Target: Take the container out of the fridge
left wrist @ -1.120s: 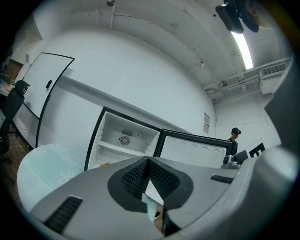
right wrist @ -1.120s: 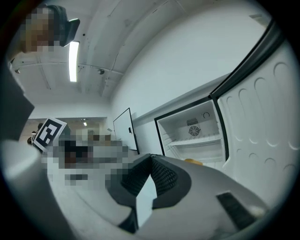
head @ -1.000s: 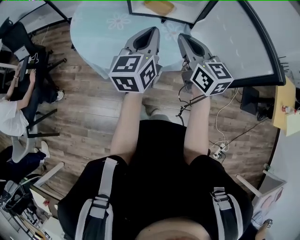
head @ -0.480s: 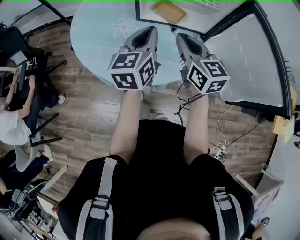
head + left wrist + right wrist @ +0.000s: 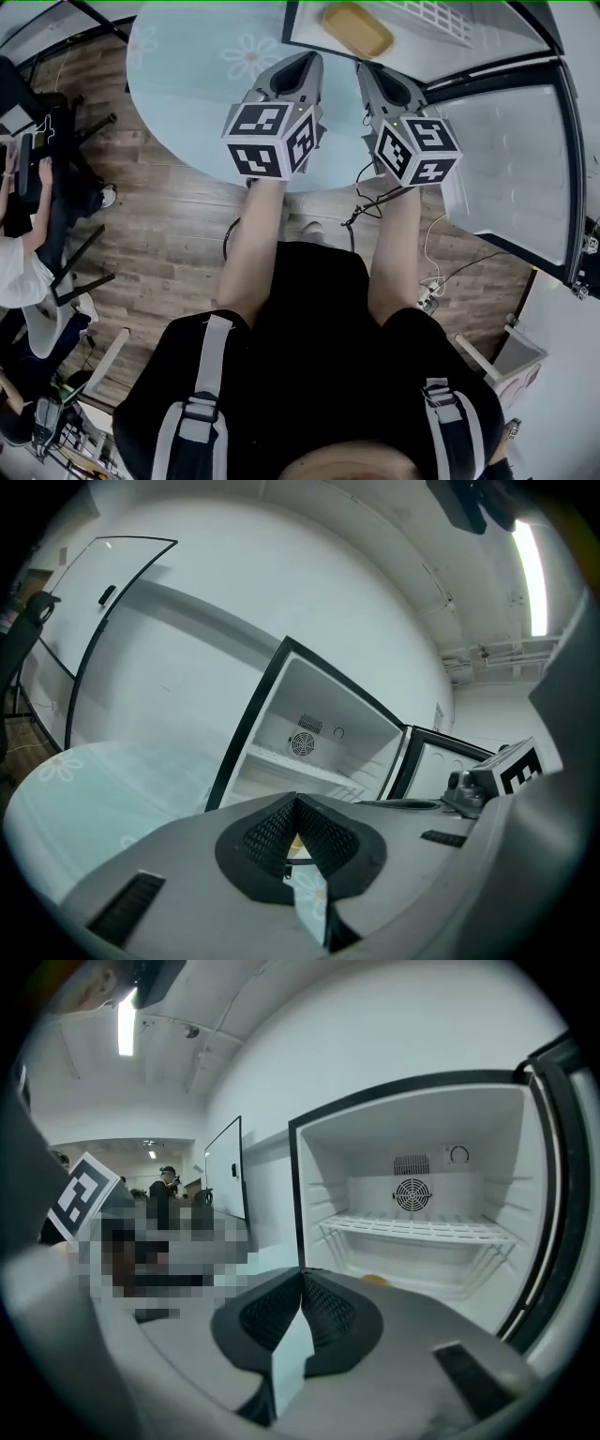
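Note:
A flat yellow container point(image 5: 356, 28) lies on the floor of the open white fridge point(image 5: 441, 23) at the top of the head view. In the right gripper view the container point(image 5: 375, 1280) just peeks over the jaw, under a wire shelf point(image 5: 422, 1227). My left gripper point(image 5: 302, 67) and right gripper point(image 5: 373, 75) are held side by side over a pale blue round table point(image 5: 187, 84), short of the fridge opening. Both are shut with nothing between the jaws: the left gripper point(image 5: 295, 799) and the right gripper point(image 5: 302, 1274) show their pads meeting at the tip.
The fridge door point(image 5: 511, 178) stands swung open at the right. Cables point(image 5: 431, 281) trail over the wooden floor by my feet. A person point(image 5: 23, 253) sits at a desk at the far left, with chairs around.
The view has shifted toward the fridge: the container and the fridge interior show more fully at the top, and the open door has swung further into view. Both grippers stay shut.

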